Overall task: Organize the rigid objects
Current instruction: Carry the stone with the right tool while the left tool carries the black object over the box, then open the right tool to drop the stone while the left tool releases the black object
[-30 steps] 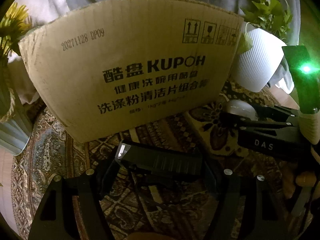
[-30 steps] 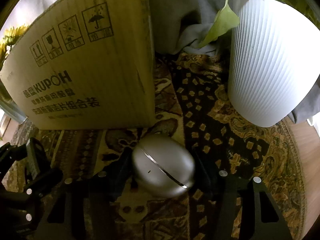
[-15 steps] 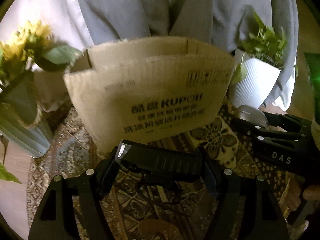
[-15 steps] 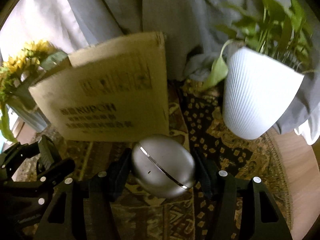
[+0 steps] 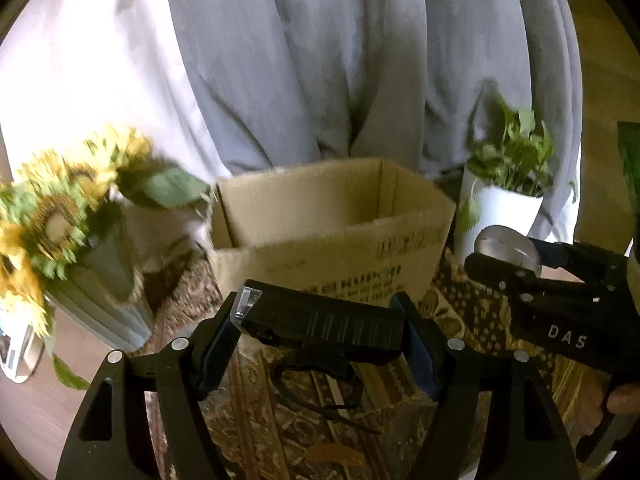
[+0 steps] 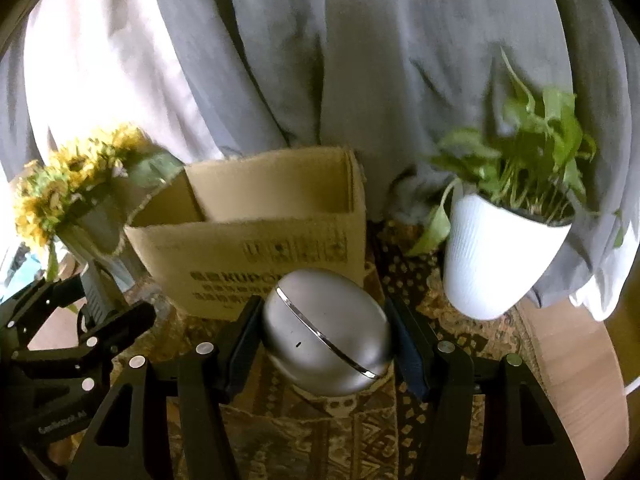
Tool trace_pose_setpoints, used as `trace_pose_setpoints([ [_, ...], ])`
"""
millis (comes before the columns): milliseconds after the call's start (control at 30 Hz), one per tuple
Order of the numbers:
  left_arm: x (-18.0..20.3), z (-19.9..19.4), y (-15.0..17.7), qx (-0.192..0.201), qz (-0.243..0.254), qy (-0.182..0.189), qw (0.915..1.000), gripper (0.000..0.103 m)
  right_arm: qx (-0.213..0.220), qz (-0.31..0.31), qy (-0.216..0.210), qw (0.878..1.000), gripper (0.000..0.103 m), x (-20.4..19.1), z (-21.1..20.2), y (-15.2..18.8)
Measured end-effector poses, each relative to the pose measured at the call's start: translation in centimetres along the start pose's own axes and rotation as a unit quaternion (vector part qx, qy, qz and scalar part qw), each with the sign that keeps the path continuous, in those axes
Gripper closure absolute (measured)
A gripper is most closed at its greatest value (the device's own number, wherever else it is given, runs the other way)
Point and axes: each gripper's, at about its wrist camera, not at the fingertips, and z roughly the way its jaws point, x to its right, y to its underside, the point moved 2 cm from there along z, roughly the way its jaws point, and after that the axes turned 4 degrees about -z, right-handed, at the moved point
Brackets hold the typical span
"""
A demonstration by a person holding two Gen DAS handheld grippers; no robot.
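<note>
My left gripper (image 5: 320, 330) is shut on a black rectangular device (image 5: 320, 326) with a clear corner and a dangling strap, held above the patterned cloth. My right gripper (image 6: 326, 342) is shut on a silver egg-shaped case (image 6: 326, 336) with a chrome seam; that case (image 5: 506, 246) also shows at the right of the left wrist view. Beyond both stands an open cardboard box (image 5: 332, 232), whose inside walls show from above; its floor is hidden. The same box (image 6: 256, 236) sits centre-left in the right wrist view. Both held things hang in front of the box, lower than its rim in the picture.
A vase of sunflowers (image 5: 60, 216) stands left of the box. A white ribbed pot with a green plant (image 6: 496, 256) stands to its right. A patterned cloth (image 6: 460, 320) covers the round wooden table (image 6: 572, 368). A grey curtain (image 5: 320, 60) hangs behind.
Both grippers have risen and drawn back with their loads. The box, first filling the view side-on, now looks smaller and shows its open top. The curtain has come into view.
</note>
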Motion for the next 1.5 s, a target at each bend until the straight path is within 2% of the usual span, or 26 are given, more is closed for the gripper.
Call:
trace_pose_setpoints([
  [533, -1.2, -2.1, -4.9, 0.059, -0.024, -0.003, 0.9979, 0.030, 0.060, -0.003, -0.023, 0.998, 0.041, -1.4, -2.1, -4.7],
  [867, -2.0, -0.9, -8.7, 0.063, -0.029, -0.004, 0.9976, 0.030, 0.067, 0.002, -0.034, 0.997, 0.041, -1.2, -0.6, -8.6],
  [1200, -3.4, 3.3, -11.3, -0.003, -0.056, 0.026, 0.9981, 0.030, 0.067, -0.004, -0.024, 0.997, 0.041, -0.8, 1.0, -12.0],
  [1367, -3.8, 6.6, -11.9, -0.065, -0.056, 0.045, 0.9953, 0.030, 0.054, -0.017, -0.019, 0.998, 0.042, -0.9, 2.4, -13.3],
  [1433, -3.8, 7.9, -12.1, -0.091, -0.051, 0.039, 0.9938, 0.029, 0.044, -0.014, -0.019, 0.999, 0.041, -0.8, 3.2, -13.5],
  [1500, -3.7, 8.3, -12.4, -0.098, -0.041, 0.033, 0.9938, 0.024, 0.033, -0.012, -0.012, 0.999, 0.041, -0.5, 3.8, -13.7],
])
